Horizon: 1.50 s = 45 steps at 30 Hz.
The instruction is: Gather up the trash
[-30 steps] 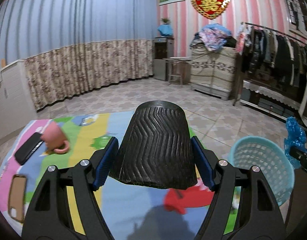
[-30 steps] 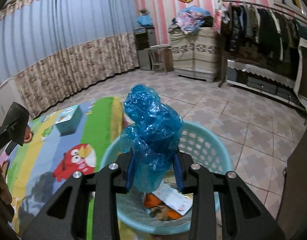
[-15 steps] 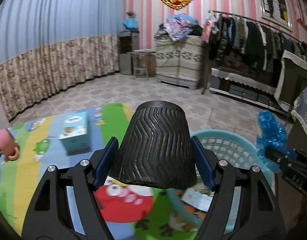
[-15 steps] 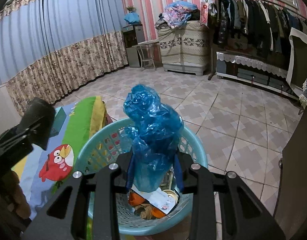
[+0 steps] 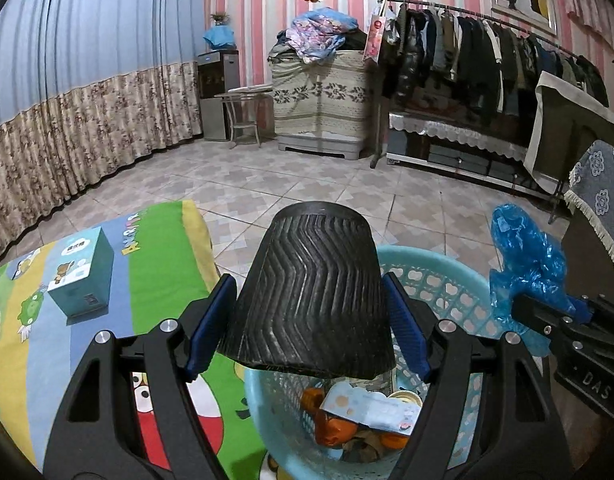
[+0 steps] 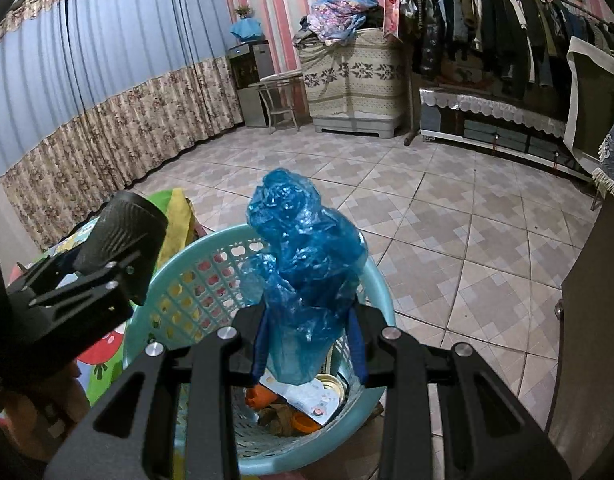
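Note:
My left gripper (image 5: 307, 320) is shut on a black ribbed cup (image 5: 313, 288), held upside down above the near rim of the light blue basket (image 5: 439, 280). My right gripper (image 6: 309, 344) is shut on a crumpled blue plastic bag (image 6: 303, 256) and holds it over the same basket (image 6: 211, 264). The basket holds orange scraps (image 6: 259, 396), a printed paper packet (image 5: 371, 404) and a tin lid (image 6: 331, 386). The cup and left gripper show at the left of the right wrist view (image 6: 119, 232). The bag shows at the right of the left wrist view (image 5: 523, 256).
A colourful cartoon mat (image 5: 159, 256) lies left of the basket with a teal box (image 5: 81, 272) on it. Tiled floor (image 6: 447, 224) stretches beyond. A clothes rack (image 5: 487, 52), a covered cabinet (image 5: 323, 104) and curtains (image 5: 87, 120) line the walls. A dark table edge (image 6: 591, 320) stands at right.
My left gripper has swung right with the cup, from over the mat to over the basket. My right gripper has kept the blue bag above the basket and shifted slightly.

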{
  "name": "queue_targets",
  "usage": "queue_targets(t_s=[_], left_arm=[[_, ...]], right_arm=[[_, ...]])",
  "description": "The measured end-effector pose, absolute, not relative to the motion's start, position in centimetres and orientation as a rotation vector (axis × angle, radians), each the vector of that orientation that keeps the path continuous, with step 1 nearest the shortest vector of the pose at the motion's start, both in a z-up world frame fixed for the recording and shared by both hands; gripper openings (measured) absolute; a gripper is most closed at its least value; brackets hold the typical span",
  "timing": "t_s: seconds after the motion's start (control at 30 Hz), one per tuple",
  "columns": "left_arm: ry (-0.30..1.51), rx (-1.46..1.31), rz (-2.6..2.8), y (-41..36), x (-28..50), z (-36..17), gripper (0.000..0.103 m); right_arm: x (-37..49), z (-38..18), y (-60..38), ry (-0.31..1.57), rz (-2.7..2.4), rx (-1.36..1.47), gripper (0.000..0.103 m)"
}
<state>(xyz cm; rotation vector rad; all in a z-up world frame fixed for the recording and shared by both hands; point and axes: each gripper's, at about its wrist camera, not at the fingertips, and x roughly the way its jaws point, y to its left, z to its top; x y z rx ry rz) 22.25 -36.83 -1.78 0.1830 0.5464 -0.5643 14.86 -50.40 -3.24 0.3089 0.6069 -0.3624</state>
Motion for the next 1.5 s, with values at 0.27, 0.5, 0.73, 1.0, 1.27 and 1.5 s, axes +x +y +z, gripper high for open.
queue_targets(t_s=[0.27,0.5,0.73,1.0,1.27,1.5], left_arm=[[0.546,0.186,-0.535,-35.7,22.6,-1.1,0.091],[0.515,0.167,-0.447,-31.7,22.5,0.0,0.097],[0.511,0.147,-0.366,-26.0,21.7,0.7,0.097],[0.479,0.127,-0.283,-18.9,18.1,2.5,0.097],[0.439,0.105,-0.202,-12.4,13.0,4.0,0.097],[0.425,0.095,-0.157,-8.1,8.6,3.8,0.098]], right_arm=[[14.9,-3.2,-50.4,0.608,-0.363,0.309,0.033],[15.9,-3.3,-50.0,0.621,-0.349,0.282,0.033],[18.0,-3.9,-48.8,0.635,-0.331,0.267,0.063],[17.9,-4.0,-47.6,0.631,-0.361,0.257,0.094],[13.7,-0.6,-41.2,0.527,-0.325,0.193,0.099],[10.0,-0.2,-33.5,0.513,-0.235,0.124,0.099]])
